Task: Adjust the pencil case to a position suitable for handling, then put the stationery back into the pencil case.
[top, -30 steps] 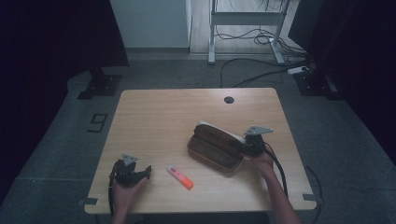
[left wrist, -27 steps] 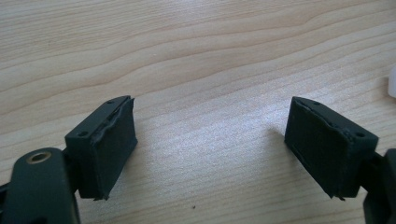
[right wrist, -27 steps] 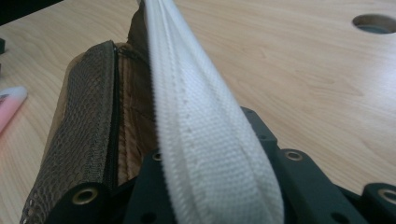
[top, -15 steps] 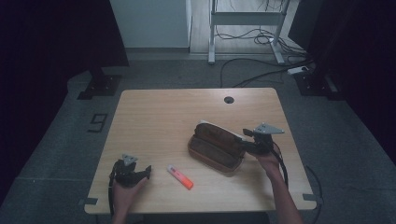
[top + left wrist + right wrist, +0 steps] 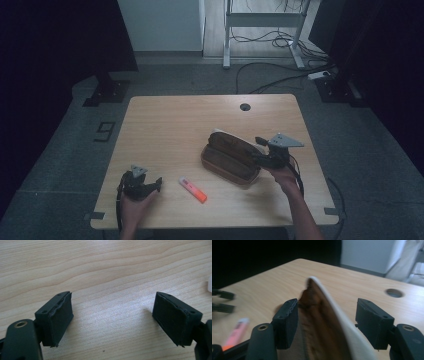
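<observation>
Just then the right gripper (image 5: 261,150) had its jaws opening — apart around the brown case's (image 5: 231,158) lid, near the counter's (image 5: 170,125) right edge. The left gripper (image 5: 156,184) sat at the front-left corner — jaws apart, empty.

The left gripper (image 5: 159,183) sits low near the person's edge, held in the left hand (image 5: 134,197), its 2 jaws spread wide with nothing between them. The right gripper (image 5: 257,150), held in the right hand (image 5: 281,175) with forearm reaching in from below, has just been opening its jaws, pads apart.
</observation>
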The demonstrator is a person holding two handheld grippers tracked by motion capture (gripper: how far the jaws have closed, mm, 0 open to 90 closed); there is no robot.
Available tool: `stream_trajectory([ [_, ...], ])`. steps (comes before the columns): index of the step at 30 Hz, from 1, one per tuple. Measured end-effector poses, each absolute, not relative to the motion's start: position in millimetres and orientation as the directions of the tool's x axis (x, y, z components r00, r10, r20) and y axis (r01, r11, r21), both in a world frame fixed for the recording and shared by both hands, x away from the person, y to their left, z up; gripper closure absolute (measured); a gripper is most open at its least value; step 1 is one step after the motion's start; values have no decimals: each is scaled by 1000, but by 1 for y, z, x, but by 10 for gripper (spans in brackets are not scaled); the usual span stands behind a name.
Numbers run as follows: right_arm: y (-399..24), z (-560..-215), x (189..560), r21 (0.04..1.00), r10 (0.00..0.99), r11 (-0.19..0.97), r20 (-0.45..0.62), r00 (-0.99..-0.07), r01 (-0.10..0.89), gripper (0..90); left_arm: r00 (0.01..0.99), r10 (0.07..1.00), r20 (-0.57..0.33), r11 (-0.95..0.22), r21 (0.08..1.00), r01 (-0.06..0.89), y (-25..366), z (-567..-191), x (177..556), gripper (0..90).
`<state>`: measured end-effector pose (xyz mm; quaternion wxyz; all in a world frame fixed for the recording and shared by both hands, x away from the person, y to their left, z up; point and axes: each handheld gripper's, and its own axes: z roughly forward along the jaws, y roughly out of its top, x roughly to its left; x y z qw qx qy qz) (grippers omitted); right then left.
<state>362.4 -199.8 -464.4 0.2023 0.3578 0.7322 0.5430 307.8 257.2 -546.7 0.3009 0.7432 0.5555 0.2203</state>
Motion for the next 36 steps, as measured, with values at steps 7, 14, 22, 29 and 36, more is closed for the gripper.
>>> stream_trajectory([
  [7,-170,-469,355,930,689,179,114,-716,321,320,286,958,-7,-202,692,693,257,-547,308,164],
  [14,-151,-474,349,926,660,186,130,-740,329,320,286,958,-7,-202,692,693,257,-547,308,164],
  [22,-134,-479,342,922,655,200,127,-745,332,323,286,958,-7,-202,692,693,257,-547,308,164],
  [29,-115,-486,336,909,629,247,113,-769,335,326,286,958,-7,-202,692,693,257,-547,308,164],
  [36,-99,-492,330,896,615,286,101,-782,340,328,286,958,-7,-202,692,693,257,-547,308,164],
])
